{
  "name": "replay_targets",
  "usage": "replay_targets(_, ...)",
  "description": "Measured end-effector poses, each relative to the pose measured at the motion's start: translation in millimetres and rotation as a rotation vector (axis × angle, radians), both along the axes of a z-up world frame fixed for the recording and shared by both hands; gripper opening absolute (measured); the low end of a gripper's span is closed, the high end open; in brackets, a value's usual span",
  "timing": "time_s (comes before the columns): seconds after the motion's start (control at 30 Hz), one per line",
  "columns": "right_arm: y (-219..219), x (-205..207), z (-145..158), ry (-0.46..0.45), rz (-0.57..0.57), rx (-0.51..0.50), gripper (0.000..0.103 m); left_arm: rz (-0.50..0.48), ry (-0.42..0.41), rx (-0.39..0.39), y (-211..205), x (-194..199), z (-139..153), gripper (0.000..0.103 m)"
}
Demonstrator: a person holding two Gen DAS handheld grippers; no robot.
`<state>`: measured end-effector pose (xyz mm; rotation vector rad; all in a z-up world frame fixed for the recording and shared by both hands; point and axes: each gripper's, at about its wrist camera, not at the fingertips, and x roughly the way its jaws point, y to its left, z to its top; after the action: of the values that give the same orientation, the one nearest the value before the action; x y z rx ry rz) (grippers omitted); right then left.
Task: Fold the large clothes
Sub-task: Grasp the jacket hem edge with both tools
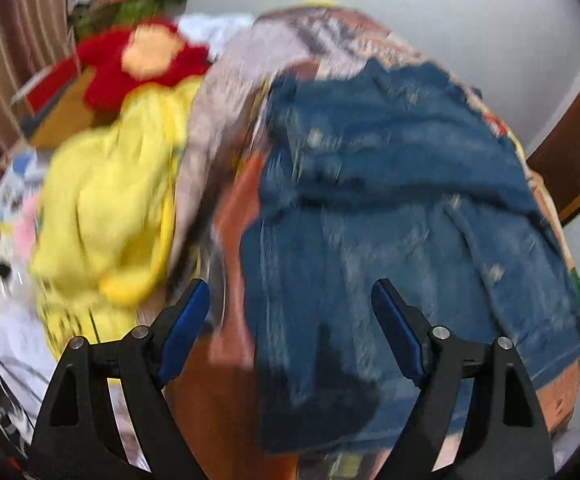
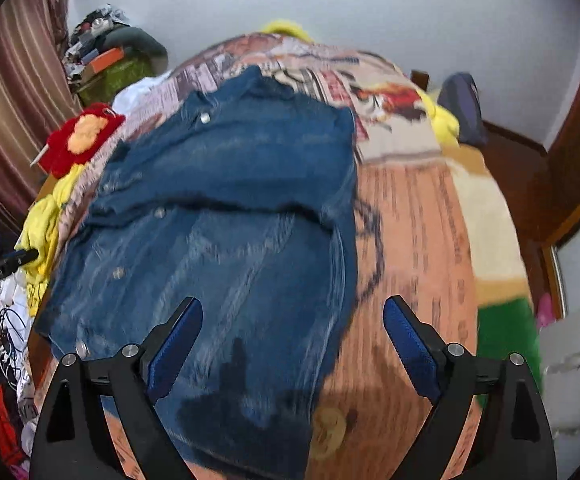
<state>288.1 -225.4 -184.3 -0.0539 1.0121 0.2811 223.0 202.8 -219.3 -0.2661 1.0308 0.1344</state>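
Observation:
A blue denim shirt lies spread on the bed, and a folded edge crosses its middle. In the right wrist view the denim shirt shows metal buttons along its left side. My left gripper hangs open above the shirt's near left part, with nothing between its blue pads. Over the shirt's near right edge my right gripper also stands open and empty, its right finger over the bare sheet. Both views are blurred.
The patterned orange bedsheet covers the bed. A yellow garment and a red plush toy lie left of the shirt. Clutter and a striped curtain line the left side, and a brown door stands at the right.

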Motion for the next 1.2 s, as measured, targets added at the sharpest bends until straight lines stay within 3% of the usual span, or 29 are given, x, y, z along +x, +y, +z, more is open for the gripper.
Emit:
replay_targets(0.27,-16.7,-23.8,-30.6,0.107,-0.028,0.084,0.091,0.044,0.107,-0.176,0.2,-34.8,-54.1,0.083)
replay_targets(0.37,-20.3,-30.4,-36.2,0.12,-0.047,0.124,0.089,0.048,0.123,-0.242,-2.5,-41.6,-66.7,0.076)
replay_targets(0.5,-24.1,-37.2,-44.8,0.14,-0.072,0.211,0.068,0.045,0.096,-0.287,-6.4,-47.3,-65.0,0.059)
replay_targets(0.57,-22.8,-38.4,-45.3,0.126,-0.078,0.208,0.06,0.04,0.093,-0.272,-8.2,-47.4,-62.6,0.056)
replay_targets(0.6,-21.5,-38.8,-44.7,0.121,-0.072,0.21,0.049,0.033,0.089,-0.262,-9.6,-47.3,-61.2,0.052)
replay_targets(0.67,-18.5,-39.4,-43.5,0.119,-0.065,0.211,0.041,0.025,0.081,-0.245,-11.9,-46.8,-57.7,0.044)
replay_targets(0.7,-16.9,-39.0,-42.5,0.109,-0.063,0.201,0.032,0.028,0.073,-0.224,-12.6,-46.7,-54.7,0.03)
replay_targets(0.8,-16.0,-35.7,-40.5,0.089,-0.059,0.186,0.02,0.016,0.044,-0.193,-15.5,-43.3,-43.9,0.02)
replay_targets(1.2,-0.1,0.1,4.6,-0.03,0.04,0.219,0.017,-0.037,-0.156,-0.147,-16.3,-1.9,33.6,0.015)
